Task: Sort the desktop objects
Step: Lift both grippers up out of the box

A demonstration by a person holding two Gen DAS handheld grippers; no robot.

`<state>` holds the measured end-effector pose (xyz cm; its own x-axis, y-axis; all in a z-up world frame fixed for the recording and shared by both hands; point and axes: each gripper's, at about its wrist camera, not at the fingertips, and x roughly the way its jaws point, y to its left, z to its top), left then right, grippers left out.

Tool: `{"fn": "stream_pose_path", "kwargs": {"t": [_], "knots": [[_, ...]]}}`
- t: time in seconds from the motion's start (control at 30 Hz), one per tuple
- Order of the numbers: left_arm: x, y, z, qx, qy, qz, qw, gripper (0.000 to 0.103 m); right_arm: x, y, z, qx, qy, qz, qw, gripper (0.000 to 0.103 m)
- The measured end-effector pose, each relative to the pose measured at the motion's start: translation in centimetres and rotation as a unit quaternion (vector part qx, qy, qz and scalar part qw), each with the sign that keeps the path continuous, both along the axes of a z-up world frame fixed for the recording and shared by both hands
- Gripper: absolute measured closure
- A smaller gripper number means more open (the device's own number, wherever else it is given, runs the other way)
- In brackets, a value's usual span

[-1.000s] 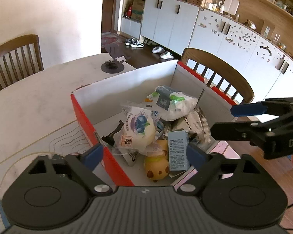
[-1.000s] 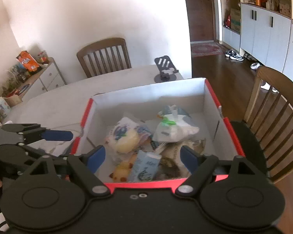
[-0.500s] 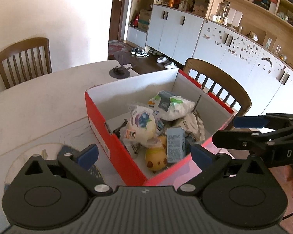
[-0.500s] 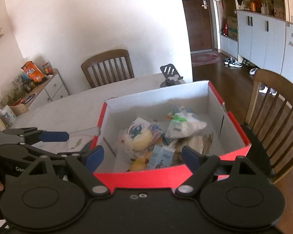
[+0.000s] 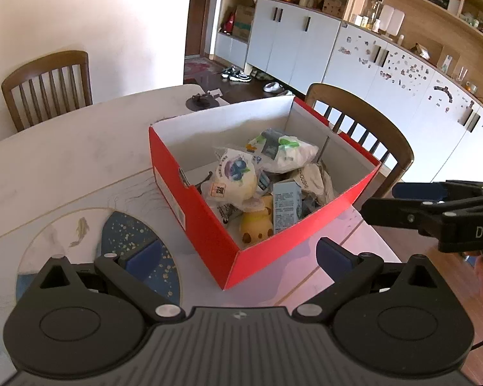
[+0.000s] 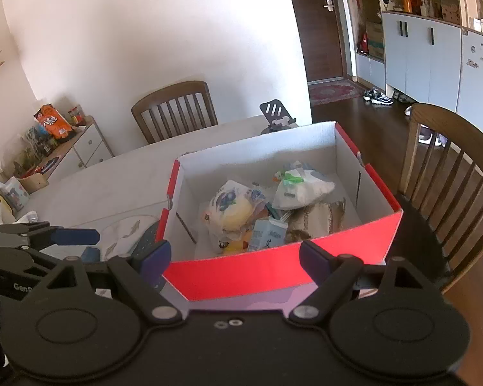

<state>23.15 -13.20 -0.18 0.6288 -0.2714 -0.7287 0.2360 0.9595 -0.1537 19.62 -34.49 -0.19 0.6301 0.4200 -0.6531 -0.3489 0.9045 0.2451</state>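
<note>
At the left, the left tool (image 5: 238, 257) hangs over the tabletop (image 5: 80, 148) above a round blue fish-pattern mat (image 5: 135, 241), its jaws spread wide with nothing between them. Just beyond it, at the tabletop's right edge, stands the red box (image 5: 193, 206), open at the top, likely so loose things can be dropped in from above. Inside lie the sorted things in a heap: a bun wrapper with a blueberry picture (image 5: 233, 173), a white pouch with a green tab (image 5: 289, 154), a pale blue carton (image 5: 285, 206) standing on end, and a yellow toy (image 5: 257, 228) against the near wall. To the right, the right tool (image 6: 235, 255) points at the box's near red wall, jaws likewise released and bare. With both tools free, I judge the sorting done or nearly so. A wooden chair (image 5: 364, 132) stands past the box.
</note>
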Motion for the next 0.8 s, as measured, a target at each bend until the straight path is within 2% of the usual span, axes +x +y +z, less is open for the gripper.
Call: {"fn": "stream_pose_path", "kwargs": {"t": [0.1, 0.33, 0.8], "knots": [[-0.3, -0.1, 0.0, 0.008, -0.004, 0.004, 1.0, 0.0, -0.4, -0.1, -0.1, 0.001, 0.004, -0.001, 1.0, 0.016], [-0.8, -0.2, 0.1, -0.009, 0.0, 0.005, 0.9999, 0.0, -1.4, -0.4, -0.5, 0.002, 0.009, -0.001, 1.0, 0.016], [-1.3, -0.6, 0.1, 0.02, -0.012, 0.021, 0.9995, 0.0, -2.0, -0.5, -1.1, 0.013, 0.02, 0.001, 1.0, 0.016]]}}
